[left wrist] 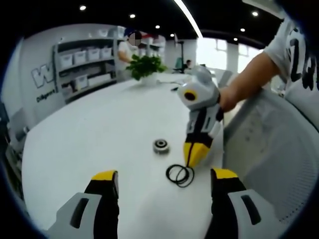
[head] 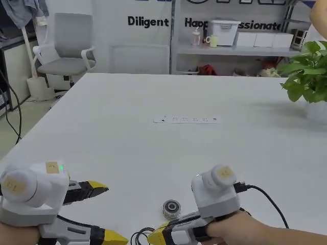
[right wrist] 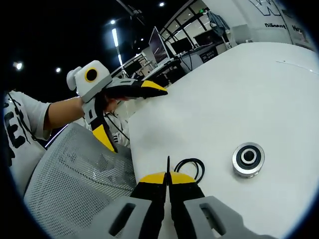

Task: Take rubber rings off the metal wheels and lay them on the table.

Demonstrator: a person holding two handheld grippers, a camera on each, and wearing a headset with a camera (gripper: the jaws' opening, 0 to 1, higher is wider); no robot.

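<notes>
Near edge of worktop [head: 153, 153]: one metal wheel [right wrist: 247, 159], loose rubber rings [right wrist: 192, 168] lying just beside it; my right tool [right wrist: 168, 175] closed, tips at the rings, seemingly laying one down; my left tool [head: 113, 212] spread wide, empty, waiting.

In the head view the rings [head: 137, 236] are cut by the bottom edge and partly behind the right gripper [head: 157, 236]. In the right gripper view a thin dark sliver [right wrist: 168, 163] between its closed jaws is too small to identify; the plant [head: 306, 76] runs off the head view's right edge
</notes>
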